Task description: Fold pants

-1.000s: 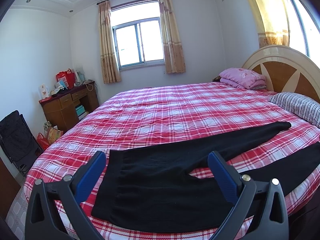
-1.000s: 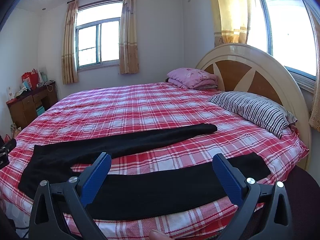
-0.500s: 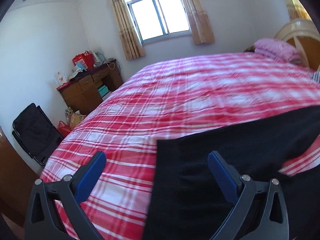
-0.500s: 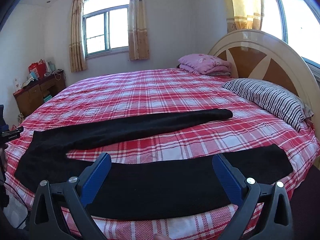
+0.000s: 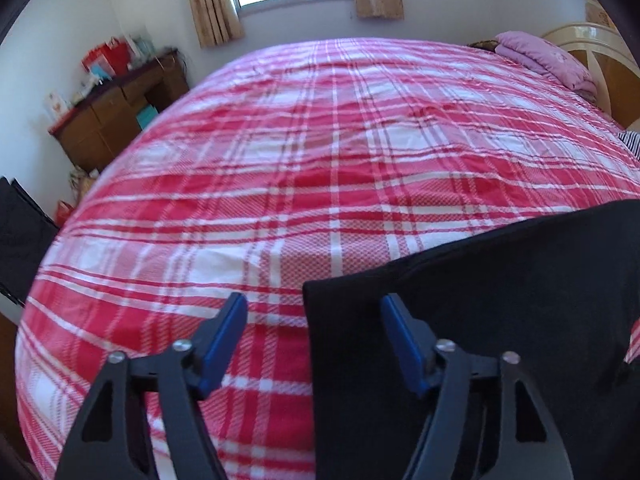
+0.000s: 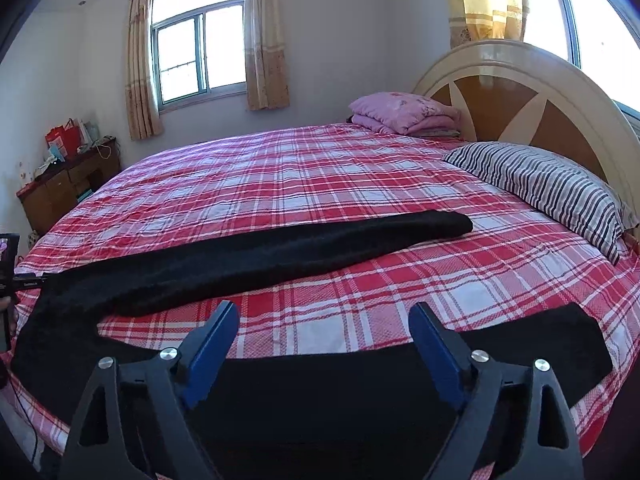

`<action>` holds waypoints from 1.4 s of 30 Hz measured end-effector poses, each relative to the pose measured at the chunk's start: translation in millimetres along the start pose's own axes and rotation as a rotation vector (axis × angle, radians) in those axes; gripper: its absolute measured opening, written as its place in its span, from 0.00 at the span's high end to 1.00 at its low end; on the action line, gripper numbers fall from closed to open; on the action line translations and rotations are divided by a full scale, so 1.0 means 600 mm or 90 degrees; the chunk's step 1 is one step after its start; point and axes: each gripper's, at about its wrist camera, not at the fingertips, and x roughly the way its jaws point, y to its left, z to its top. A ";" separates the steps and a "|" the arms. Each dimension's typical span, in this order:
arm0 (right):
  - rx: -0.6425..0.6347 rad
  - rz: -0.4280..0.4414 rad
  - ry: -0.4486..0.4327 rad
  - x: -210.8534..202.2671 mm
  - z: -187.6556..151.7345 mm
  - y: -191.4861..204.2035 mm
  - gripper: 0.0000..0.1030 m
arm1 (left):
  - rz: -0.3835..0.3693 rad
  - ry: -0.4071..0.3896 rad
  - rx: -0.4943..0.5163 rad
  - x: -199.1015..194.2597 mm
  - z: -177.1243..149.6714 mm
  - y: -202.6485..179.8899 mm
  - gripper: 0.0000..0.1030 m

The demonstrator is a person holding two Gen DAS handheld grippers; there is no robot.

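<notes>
Black pants point(image 6: 256, 260) lie spread on the red plaid bed point(image 6: 320, 168), legs apart, waist to the left. In the left wrist view my left gripper point(image 5: 312, 312) is open, low over the bed, straddling the far corner of the pants' waist point(image 5: 500, 300); its right finger is over the fabric, its left finger over the sheet. My right gripper point(image 6: 324, 316) is open, above the middle of the near leg point(image 6: 360, 384). The far leg ends near the striped pillow.
A striped pillow point(image 6: 544, 184) and a folded pink blanket point(image 6: 404, 114) lie by the curved headboard point(image 6: 520, 92). A wooden dresser point(image 5: 116, 116) with bags stands at the left wall. A black folding chair point(image 5: 20, 248) stands by the bed's left edge.
My left gripper has dropped and moved in close to the waist corner, and its jaws have narrowed. My right gripper has lowered toward the near leg, jaws slightly narrower.
</notes>
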 end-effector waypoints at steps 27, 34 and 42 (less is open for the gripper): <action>0.085 -0.042 0.211 0.378 0.203 -0.284 0.51 | -0.139 0.060 -0.034 0.042 0.013 0.021 0.74; 0.060 -0.036 0.254 0.477 0.234 -0.302 0.48 | -0.113 0.069 -0.011 0.046 0.021 0.007 0.74; 0.062 -0.021 0.318 0.555 0.215 -0.321 0.48 | -0.112 0.070 -0.006 0.051 0.022 0.009 0.74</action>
